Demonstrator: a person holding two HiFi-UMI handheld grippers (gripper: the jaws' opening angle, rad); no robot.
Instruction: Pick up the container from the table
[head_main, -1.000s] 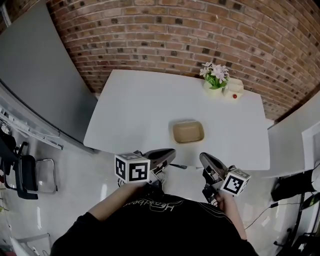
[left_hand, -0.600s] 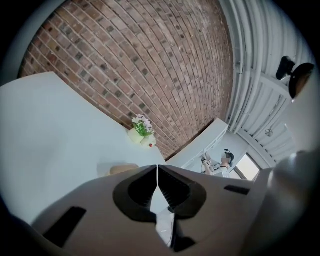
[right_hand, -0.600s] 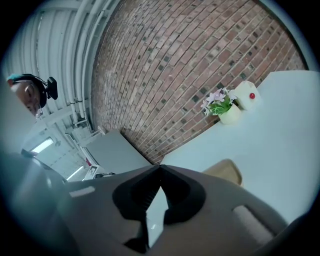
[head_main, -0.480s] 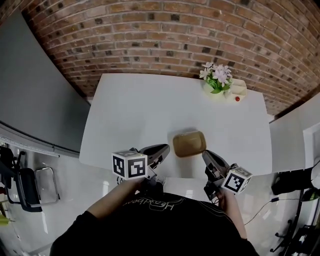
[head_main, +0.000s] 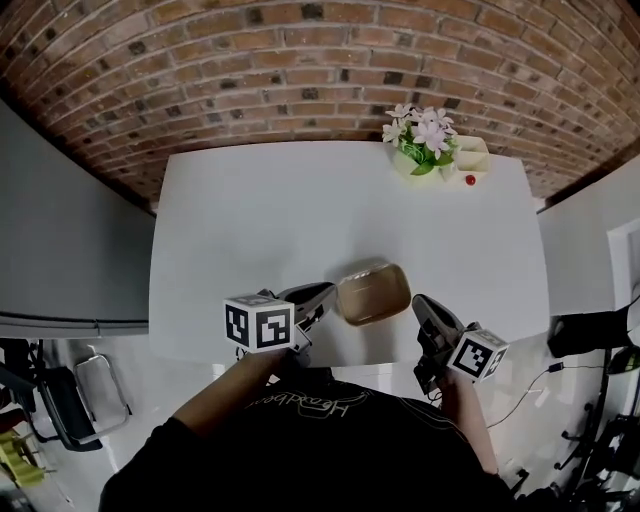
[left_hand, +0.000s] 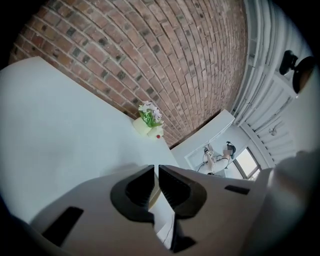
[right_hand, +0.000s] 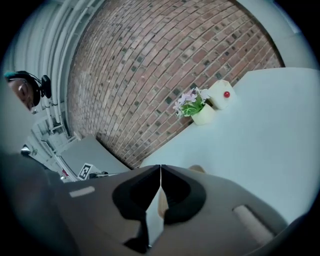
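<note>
As left gripper (head_main: 328, 293), right gripper (head_main: 419, 301) flank container (head_main: 373, 292), table (head_main: 250, 215)

The container (head_main: 373, 292) is a shallow tan box, rectangular with rounded corners and a paler rim. It sits flat and upright on the white desk (head_main: 250, 230), turned slightly askew to the edges. It lies at about 5 o'clock from the desk's middle, close to the near edge.
</note>
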